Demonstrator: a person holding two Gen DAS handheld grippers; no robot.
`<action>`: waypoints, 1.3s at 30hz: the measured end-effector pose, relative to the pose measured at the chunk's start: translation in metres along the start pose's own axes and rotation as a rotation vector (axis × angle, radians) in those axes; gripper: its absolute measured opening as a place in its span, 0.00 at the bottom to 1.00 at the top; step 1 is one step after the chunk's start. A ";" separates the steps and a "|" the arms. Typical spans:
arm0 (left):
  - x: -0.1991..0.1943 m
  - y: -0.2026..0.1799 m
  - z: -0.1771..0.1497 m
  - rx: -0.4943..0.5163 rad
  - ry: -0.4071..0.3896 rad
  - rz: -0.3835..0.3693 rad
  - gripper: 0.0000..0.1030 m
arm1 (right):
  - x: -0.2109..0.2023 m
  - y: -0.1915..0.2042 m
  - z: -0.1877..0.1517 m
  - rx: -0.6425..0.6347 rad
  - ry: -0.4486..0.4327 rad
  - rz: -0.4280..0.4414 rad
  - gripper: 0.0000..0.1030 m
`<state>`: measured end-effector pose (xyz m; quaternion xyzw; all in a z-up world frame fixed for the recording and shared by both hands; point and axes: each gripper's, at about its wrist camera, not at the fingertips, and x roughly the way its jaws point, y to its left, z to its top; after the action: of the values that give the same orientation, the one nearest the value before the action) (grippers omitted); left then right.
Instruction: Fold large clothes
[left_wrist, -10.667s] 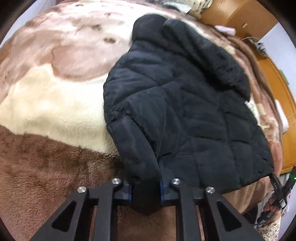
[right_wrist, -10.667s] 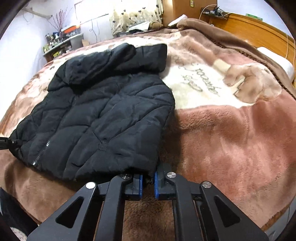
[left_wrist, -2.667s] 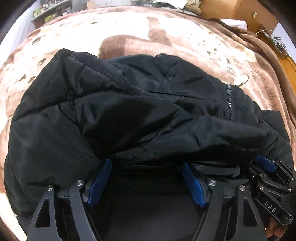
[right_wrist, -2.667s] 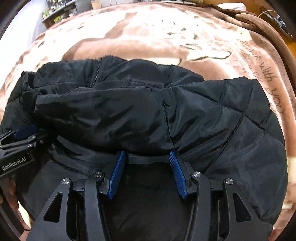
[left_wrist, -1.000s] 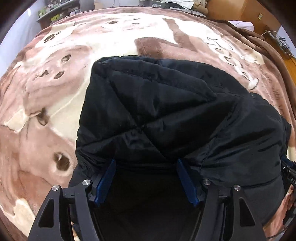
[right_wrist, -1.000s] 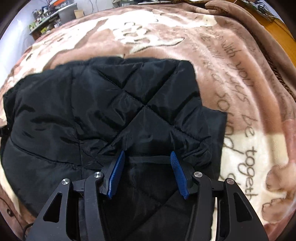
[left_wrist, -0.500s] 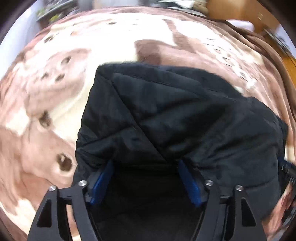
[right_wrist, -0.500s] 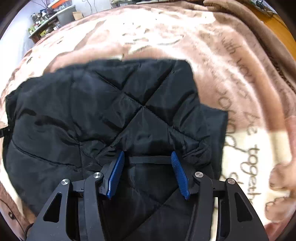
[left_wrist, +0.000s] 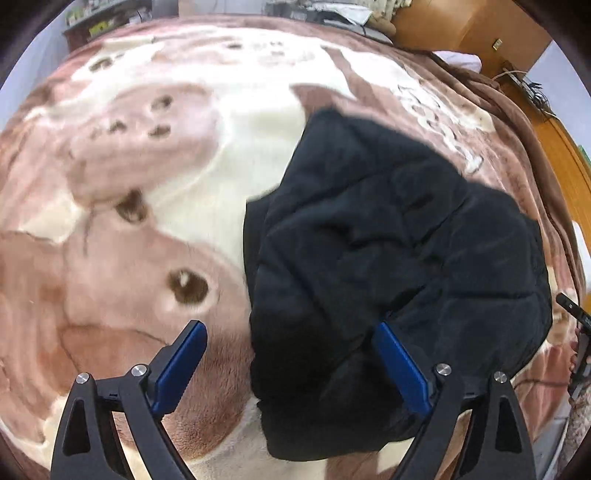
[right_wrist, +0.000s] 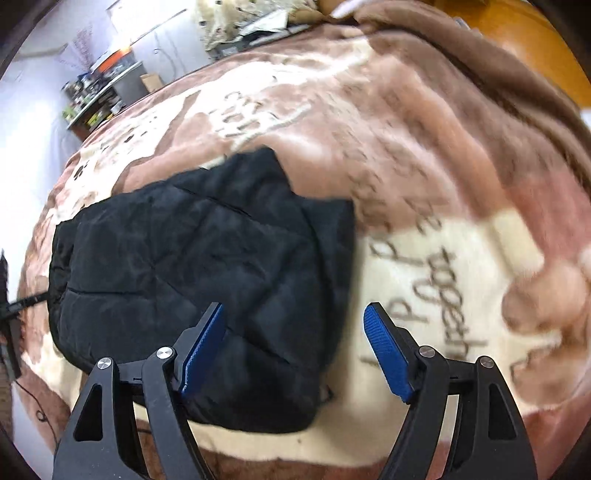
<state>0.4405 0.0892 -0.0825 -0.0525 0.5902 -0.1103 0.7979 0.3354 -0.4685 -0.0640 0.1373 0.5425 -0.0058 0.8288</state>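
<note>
Both grippers have let go since the earlier frames: your left gripper and right gripper have just been opening and now stand wide, empty. Folded black quilted jacket, puffy and slippery-looking, lies at two o'clock on the plush blanket. Release step; next, likely tidy its edges.

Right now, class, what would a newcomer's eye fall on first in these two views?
A folded black quilted puffer jacket lies in a compact bundle on the plush brown-and-cream bear-print blanket. Both blue-padded tools, left and right, hang open above it, gripping nothing.
</note>
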 end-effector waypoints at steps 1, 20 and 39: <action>0.002 0.004 -0.008 -0.019 0.011 -0.005 0.90 | 0.002 -0.008 -0.004 0.018 0.012 0.009 0.74; 0.081 0.025 -0.014 -0.128 0.150 -0.154 1.00 | 0.077 -0.034 -0.013 0.131 0.150 0.290 0.96; 0.106 0.036 -0.008 -0.157 0.190 -0.232 1.00 | 0.115 -0.036 -0.011 0.102 0.121 0.553 0.96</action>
<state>0.4667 0.0993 -0.1912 -0.1717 0.6599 -0.1599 0.7138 0.3673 -0.4846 -0.1791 0.3215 0.5318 0.2014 0.7572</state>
